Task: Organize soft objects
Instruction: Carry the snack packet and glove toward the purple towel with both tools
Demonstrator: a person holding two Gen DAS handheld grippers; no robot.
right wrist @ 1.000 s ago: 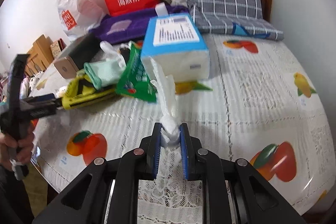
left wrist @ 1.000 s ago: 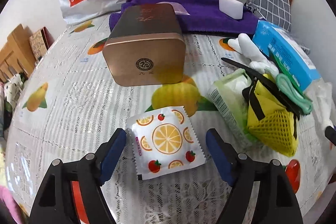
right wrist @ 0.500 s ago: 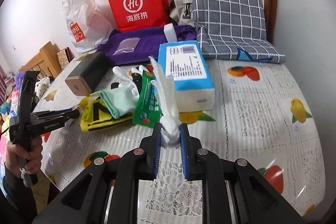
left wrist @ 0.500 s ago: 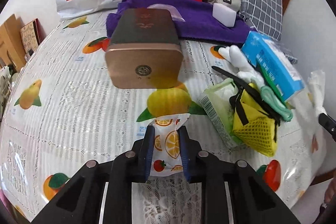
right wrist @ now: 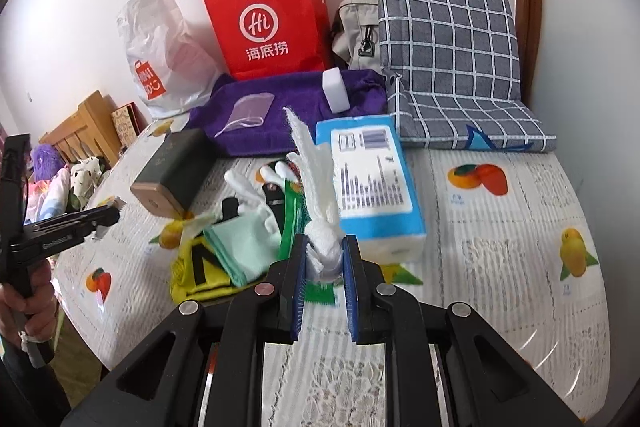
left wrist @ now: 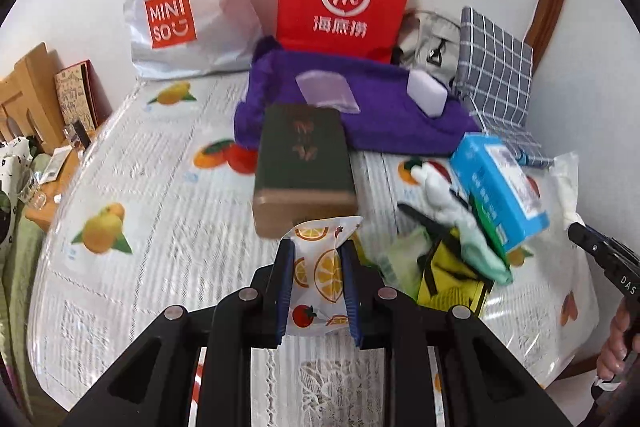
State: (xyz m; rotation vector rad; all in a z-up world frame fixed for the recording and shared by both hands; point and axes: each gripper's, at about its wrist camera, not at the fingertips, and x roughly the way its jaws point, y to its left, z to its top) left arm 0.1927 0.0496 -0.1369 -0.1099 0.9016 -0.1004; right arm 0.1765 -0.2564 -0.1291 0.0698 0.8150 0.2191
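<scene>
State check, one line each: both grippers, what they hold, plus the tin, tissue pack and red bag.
left gripper: shut on the fruit-print packet
fruit-print packet: pinched, lifted off the tablecloth
right gripper: shut on the white cloth
white cloth: bunched between the pads, free end sticking up
tin: lying flat, lid on
tissue pack: lying flat
red bag: upright against the wall

Both the left gripper [left wrist: 319,281] and the right gripper [right wrist: 324,279] point downward, jaws nearly closed, each pinching something.

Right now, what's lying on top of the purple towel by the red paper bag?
On the purple towel lie a clear plastic zip pouch and a white foam block. The red paper bag hides its back edge.
</scene>
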